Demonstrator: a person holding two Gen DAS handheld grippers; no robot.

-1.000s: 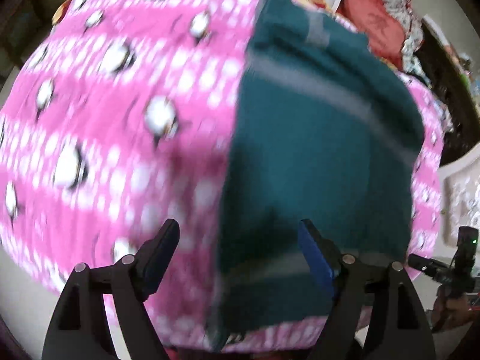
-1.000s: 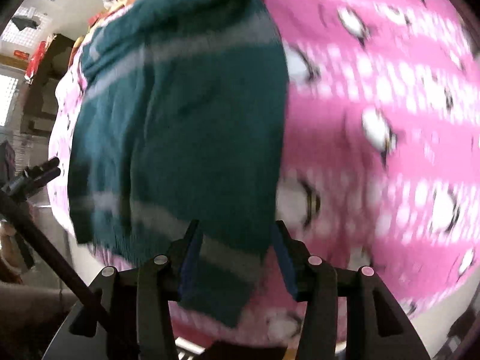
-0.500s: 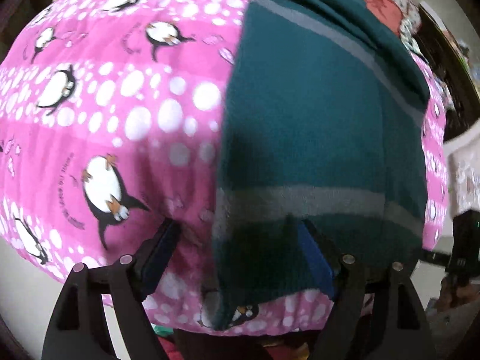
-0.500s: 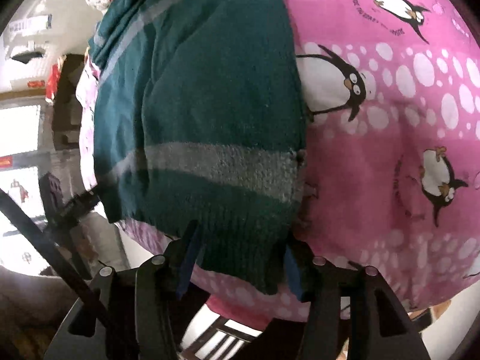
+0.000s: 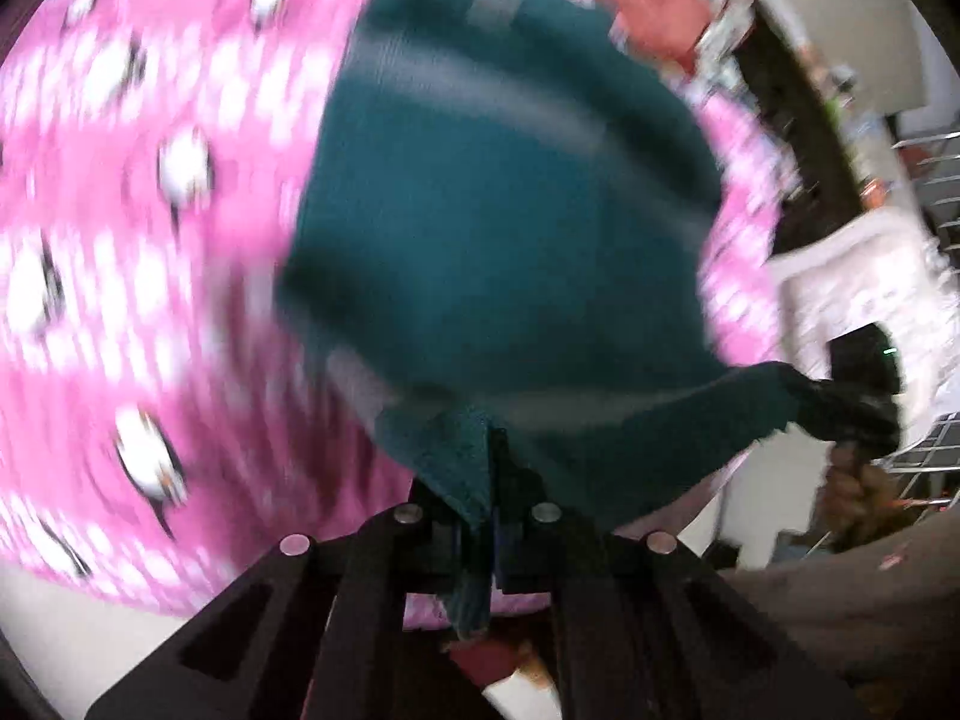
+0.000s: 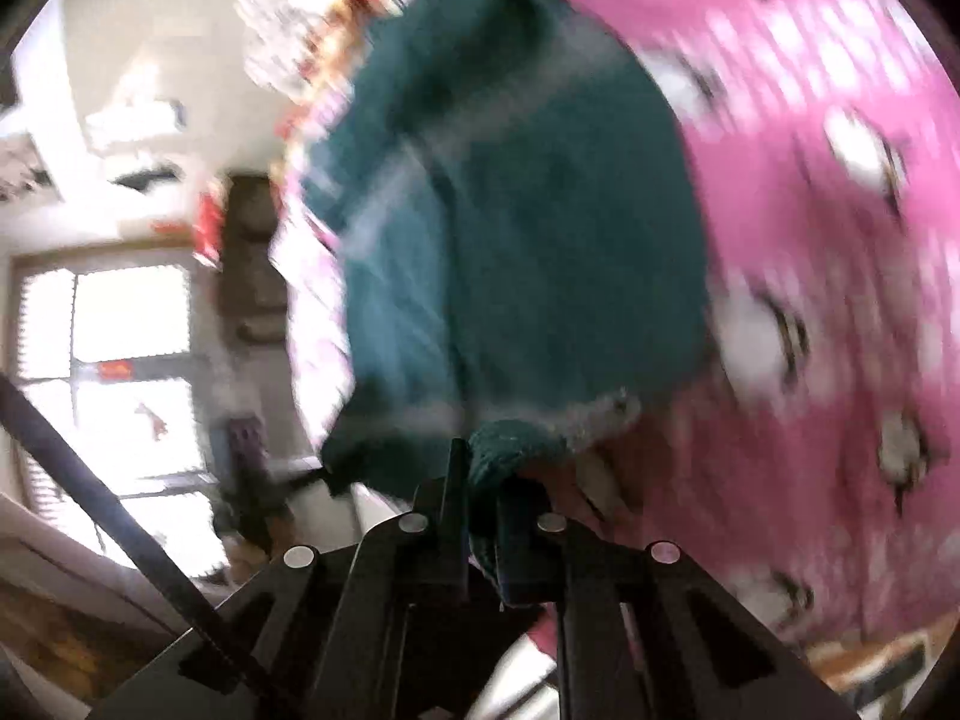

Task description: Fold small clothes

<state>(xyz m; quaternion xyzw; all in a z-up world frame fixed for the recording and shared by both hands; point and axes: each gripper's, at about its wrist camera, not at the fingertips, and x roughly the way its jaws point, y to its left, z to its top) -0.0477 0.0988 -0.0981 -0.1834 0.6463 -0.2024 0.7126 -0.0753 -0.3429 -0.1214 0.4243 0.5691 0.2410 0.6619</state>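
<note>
A dark teal knitted sweater [image 5: 504, 240] with grey stripes lies on a pink penguin-print bedsheet [image 5: 150, 276]. My left gripper [image 5: 477, 516] is shut on the sweater's near hem at one corner, and the cloth is lifted off the sheet. My right gripper [image 6: 480, 510] is shut on the hem's other corner, where the teal knit [image 6: 516, 240] bunches between the pads. In the left wrist view the right gripper [image 5: 852, 414] shows at the far right, clamping the stretched hem. Both views are motion-blurred.
Red and patterned fabrics [image 5: 648, 18] are piled at the bed's far end. A dark wooden bed frame [image 5: 798, 138] runs along the right side. A bright window [image 6: 114, 348] and a dark shelf [image 6: 252, 258] stand beyond the bed's edge.
Both grippers went from open around the hem to shut on it. They rose and tipped up, lifting the near edge of the sweater off the sheet.
</note>
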